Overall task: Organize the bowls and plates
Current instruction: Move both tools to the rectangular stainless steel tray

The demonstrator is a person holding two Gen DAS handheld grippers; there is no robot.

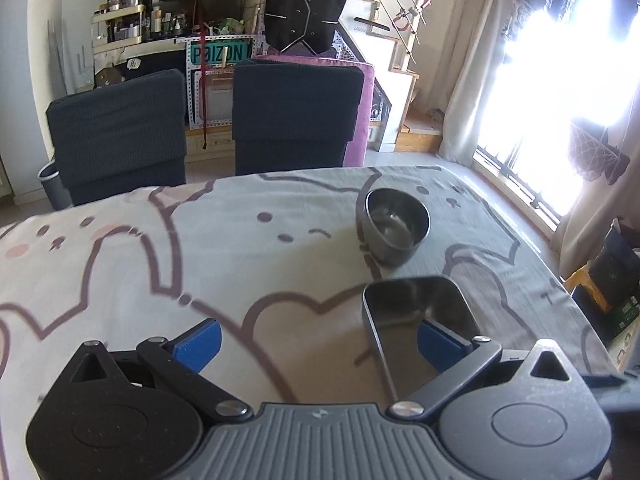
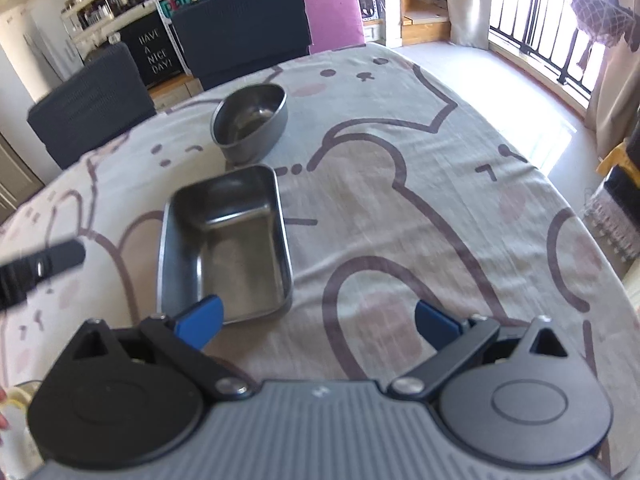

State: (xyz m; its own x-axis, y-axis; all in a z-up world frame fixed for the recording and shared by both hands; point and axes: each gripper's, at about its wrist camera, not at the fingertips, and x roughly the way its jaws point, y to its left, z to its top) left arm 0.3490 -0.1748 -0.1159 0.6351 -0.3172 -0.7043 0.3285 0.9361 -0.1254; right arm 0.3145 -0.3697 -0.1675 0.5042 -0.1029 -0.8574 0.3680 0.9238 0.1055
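A round steel bowl (image 1: 397, 227) stands on the table cloth, with a rectangular steel tray (image 1: 404, 320) just in front of it. My left gripper (image 1: 318, 340) is open; its right fingertip is over the tray's near left part. In the right wrist view the bowl (image 2: 251, 122) stands behind the tray (image 2: 226, 240). My right gripper (image 2: 318, 322) is open, its left fingertip over the tray's near edge, its right fingertip over bare cloth. Neither holds anything.
The table (image 1: 160, 248) has a cartoon-print cloth. Two dark chairs (image 1: 120, 136) and a purple one (image 2: 332, 12) stand at the far edge. A window and curtain are to the right. The left gripper's side (image 2: 36, 268) shows at the left.
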